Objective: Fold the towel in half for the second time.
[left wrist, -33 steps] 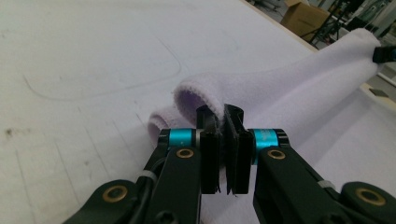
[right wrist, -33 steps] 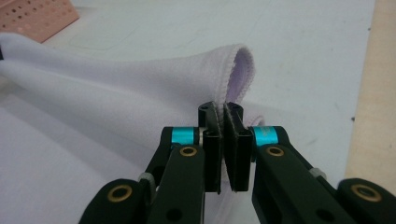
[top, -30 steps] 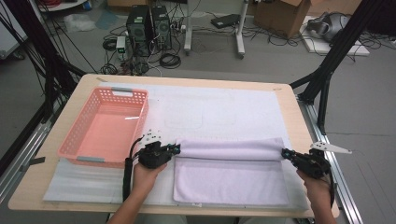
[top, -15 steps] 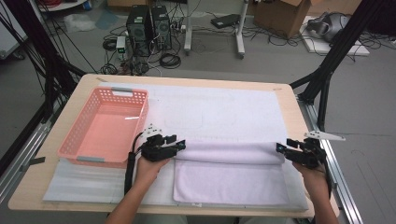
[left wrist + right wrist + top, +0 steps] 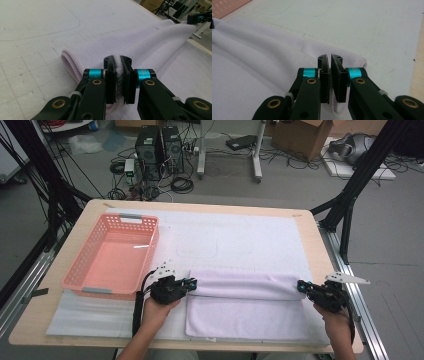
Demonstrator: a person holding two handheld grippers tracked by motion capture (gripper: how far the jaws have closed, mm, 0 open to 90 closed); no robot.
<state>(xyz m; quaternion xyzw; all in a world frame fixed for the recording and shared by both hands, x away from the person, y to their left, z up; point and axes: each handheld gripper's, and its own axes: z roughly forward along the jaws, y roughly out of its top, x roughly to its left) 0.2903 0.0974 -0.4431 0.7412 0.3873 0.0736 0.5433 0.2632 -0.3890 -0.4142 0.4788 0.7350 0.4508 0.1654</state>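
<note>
At the near edge of the counter [image 5: 60, 332] your two forearms came in from below, well apart, each hand low over the surface and pointing forward. Your left hand [image 5: 155, 312] held the left tongs [image 5: 192, 283] nearly level, turned slightly toward the right, with the cable hanging down beside the wrist. Your right hand [image 5: 334, 320] held the right tongs [image 5: 301, 286] turned toward the left, so that the two tools faced each other across the cloth.

The lilac towel [image 5: 245, 315] lay flat between your hands on the white mat [image 5: 240, 232], and its far edge was folded over into a thick roll that ran from one tool to the other. The left tongs [image 5: 119, 75] had just been closing, and they were clamped on the left end of this roll; in the left gripper view the towel [image 5: 140, 45] fabric was squeezed between the two black jaws. The right tongs [image 5: 330, 75] had also just been closing, and they pinched the right end of the roll, with the towel [image 5: 262, 50] fabric bulging a little below the jaws.

Farther away, on the left part of the counter, the pink basket [image 5: 142, 257] stood just beside the mat. Behind the counter, on the floor, the computer towers [image 5: 160, 147] stood among loose cables.
</note>
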